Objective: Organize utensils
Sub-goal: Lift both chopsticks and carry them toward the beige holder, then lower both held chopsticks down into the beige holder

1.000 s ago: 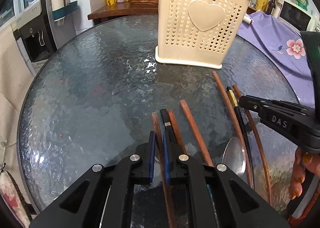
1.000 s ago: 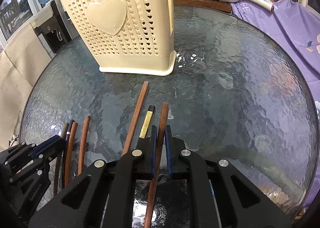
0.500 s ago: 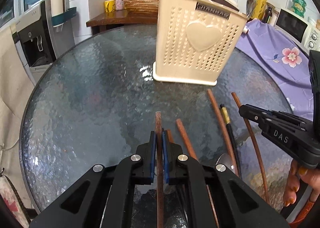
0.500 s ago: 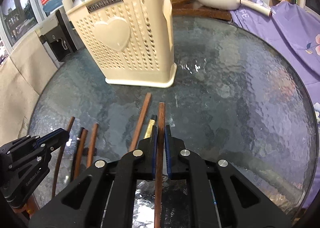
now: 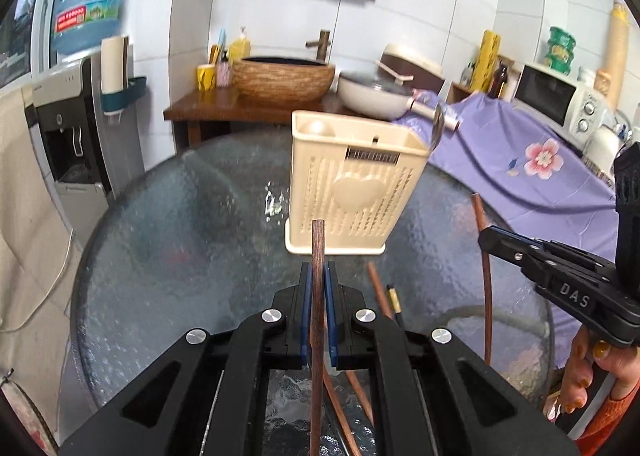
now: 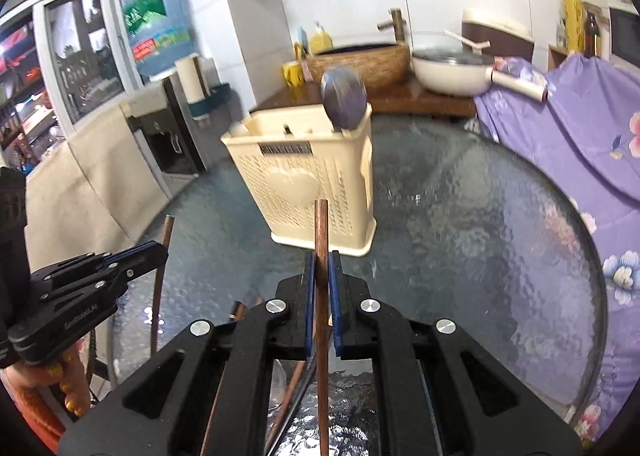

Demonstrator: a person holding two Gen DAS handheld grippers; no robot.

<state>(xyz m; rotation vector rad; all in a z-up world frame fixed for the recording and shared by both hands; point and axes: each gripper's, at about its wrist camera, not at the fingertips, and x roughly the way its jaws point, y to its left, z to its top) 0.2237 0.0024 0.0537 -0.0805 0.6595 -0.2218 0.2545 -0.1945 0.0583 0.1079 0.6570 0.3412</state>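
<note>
My left gripper (image 5: 317,276) is shut on a brown wooden chopstick (image 5: 317,248), lifted above the round glass table (image 5: 180,240). My right gripper (image 6: 321,268) is shut on another brown chopstick (image 6: 321,232), also lifted. Each gripper shows in the other's view, the right (image 5: 486,236) holding its chopstick (image 5: 484,252) and the left (image 6: 160,250) holding its own (image 6: 160,268). A cream perforated utensil holder (image 5: 352,191) stands ahead of both and also shows in the right wrist view (image 6: 308,183); a metal spoon (image 6: 344,99) stands in it. More chopsticks (image 5: 380,292) lie on the table below.
A purple flowered cloth (image 5: 520,159) covers furniture at the right. A wooden counter with a woven basin (image 5: 284,77) and a white pan (image 5: 372,95) stands behind the table. A water dispenser (image 5: 76,119) is at the left. A spoon bowl (image 6: 278,380) lies under my right gripper.
Both grippers closed on a chopstick each and lifted them off the table. The views have tilted up and the holder looks farther and lower.
</note>
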